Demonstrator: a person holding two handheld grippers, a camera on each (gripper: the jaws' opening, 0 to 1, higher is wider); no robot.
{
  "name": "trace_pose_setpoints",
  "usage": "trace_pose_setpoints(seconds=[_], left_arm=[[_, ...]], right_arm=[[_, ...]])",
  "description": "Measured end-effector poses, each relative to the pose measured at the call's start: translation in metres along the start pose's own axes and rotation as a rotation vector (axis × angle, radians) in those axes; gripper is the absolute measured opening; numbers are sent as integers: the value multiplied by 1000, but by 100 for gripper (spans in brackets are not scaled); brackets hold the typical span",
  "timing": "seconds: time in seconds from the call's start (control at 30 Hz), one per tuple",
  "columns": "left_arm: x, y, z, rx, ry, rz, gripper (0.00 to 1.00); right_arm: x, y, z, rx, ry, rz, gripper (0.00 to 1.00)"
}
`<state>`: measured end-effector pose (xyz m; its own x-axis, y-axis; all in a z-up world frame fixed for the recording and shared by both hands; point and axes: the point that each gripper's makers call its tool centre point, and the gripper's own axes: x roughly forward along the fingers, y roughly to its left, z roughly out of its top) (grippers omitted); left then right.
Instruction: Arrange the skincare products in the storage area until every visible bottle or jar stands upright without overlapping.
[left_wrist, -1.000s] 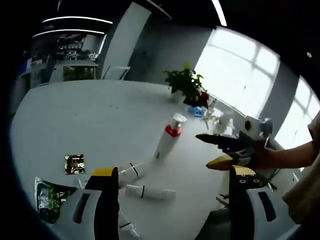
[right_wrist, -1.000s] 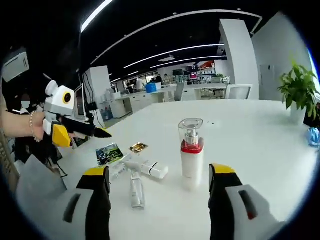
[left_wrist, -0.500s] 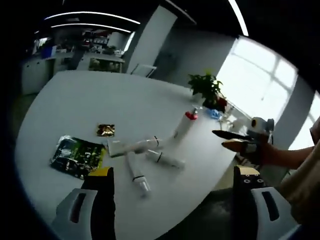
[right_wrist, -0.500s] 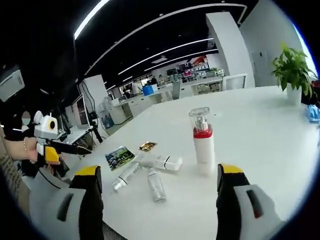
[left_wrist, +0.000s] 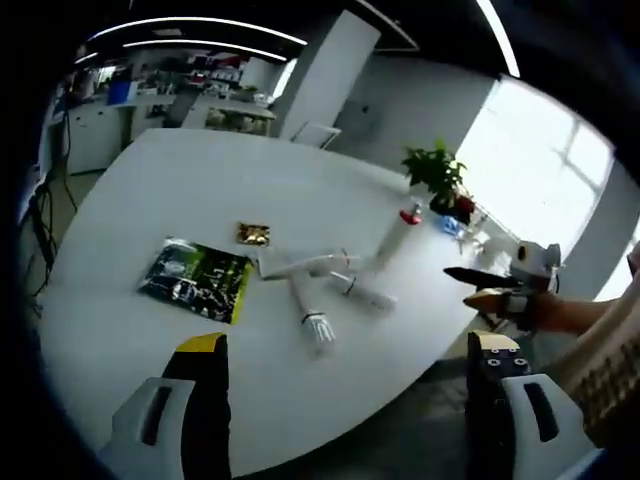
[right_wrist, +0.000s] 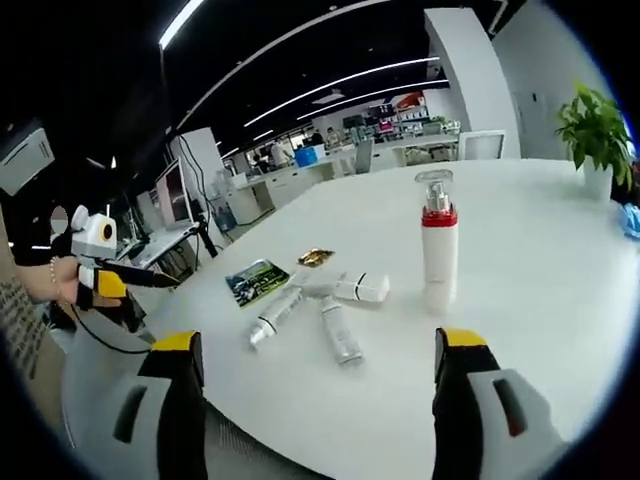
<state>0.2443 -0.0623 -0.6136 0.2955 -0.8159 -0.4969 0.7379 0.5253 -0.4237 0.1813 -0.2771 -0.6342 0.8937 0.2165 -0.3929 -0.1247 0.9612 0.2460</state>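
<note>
I hold both grippers, left (left_wrist: 340, 355) and right (right_wrist: 312, 350), spread wide with nothing between the jaws, off the table (right_wrist: 520, 260). 1 pump bottle (right_wrist: 438, 240) stands; 3 tubes (right_wrist: 312, 310) lie mid-table, overlapping, not yet stood up

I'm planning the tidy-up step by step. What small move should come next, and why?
Probably bring the right gripper, open and holding nothing, forward and down toward the nearest lying tube. Three tubes lie flat in a cluster on the white table, beside the pump bottle, which already stands upright. The left gripper is open too, held off the table's edge.
</note>
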Motion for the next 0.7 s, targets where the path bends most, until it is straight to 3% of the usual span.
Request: trace_pose_setpoints(seconds=[0.33, 0.5, 0.7], left_arm=[[2, 2, -2, 30, 3, 10, 97], [4, 2, -9, 59, 32, 21, 97], [9, 6, -11, 35, 32, 20, 97]], right_arm=[[10, -4, 6, -100, 55, 34, 94], [26, 3, 16, -160, 89, 96, 92], [55, 7, 25, -271, 155, 159, 88]])
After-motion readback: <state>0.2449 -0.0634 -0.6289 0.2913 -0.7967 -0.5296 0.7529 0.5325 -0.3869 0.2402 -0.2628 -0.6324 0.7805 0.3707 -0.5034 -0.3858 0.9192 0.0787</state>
